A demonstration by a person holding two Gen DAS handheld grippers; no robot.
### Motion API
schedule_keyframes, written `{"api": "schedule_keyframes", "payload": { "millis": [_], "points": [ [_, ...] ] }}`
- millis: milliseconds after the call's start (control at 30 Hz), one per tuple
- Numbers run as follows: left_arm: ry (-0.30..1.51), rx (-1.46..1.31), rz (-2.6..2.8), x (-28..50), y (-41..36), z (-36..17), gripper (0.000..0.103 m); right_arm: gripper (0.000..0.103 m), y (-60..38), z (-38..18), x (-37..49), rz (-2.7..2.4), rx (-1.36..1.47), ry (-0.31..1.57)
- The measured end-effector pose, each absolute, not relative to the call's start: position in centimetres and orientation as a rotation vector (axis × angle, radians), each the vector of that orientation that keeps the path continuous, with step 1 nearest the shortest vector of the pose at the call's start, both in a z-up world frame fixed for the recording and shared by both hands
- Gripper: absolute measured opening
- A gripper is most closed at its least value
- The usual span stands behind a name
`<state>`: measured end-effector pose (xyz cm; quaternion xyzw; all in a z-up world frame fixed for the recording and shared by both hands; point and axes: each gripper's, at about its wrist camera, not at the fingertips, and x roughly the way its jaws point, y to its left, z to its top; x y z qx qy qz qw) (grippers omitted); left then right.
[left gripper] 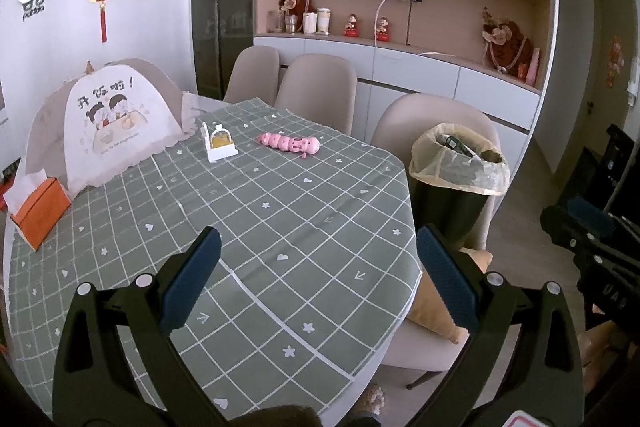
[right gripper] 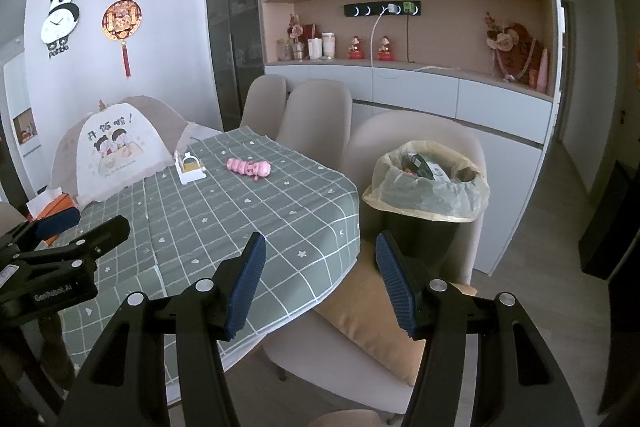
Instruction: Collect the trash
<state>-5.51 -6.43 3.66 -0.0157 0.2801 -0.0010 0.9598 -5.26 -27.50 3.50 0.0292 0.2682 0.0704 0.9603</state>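
The tabletop is covered by a grey-green cloth printed with a white grid, small hearts and stars. A segmented pink plastic toy is seen lying near the far edge, with a small white holder just beside it and a domed fabric food cover further left. An orange tissue box is set at the left edge.

The bin, dark and lined with a thin, crinkled translucent bag, is placed on a beige chair beside the tabletop; a dark packet is seen inside it.

The left gripper is held wide open above the cloth, nothing between its ribbed blue fingers. The right gripper is likewise spread wide and empty, over the tabletop's corner.
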Motion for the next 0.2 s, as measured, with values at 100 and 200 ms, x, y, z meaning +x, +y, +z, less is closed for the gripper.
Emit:
{"api": "schedule_keyframes", "payload": {
  "millis": [100,200],
  "points": [
    [0.575,-0.050,0.012,-5.3,-5.8,3.6,0.094,0.054,-27.7,3.4,-5.1,0.143,0.057,0.549],
    [0.604,-0.047,0.063,-4.6,-4.5,3.1,0.094,0.054,-27.5,3.1,-4.5,0.149,0.054,0.565]
  ]
}}
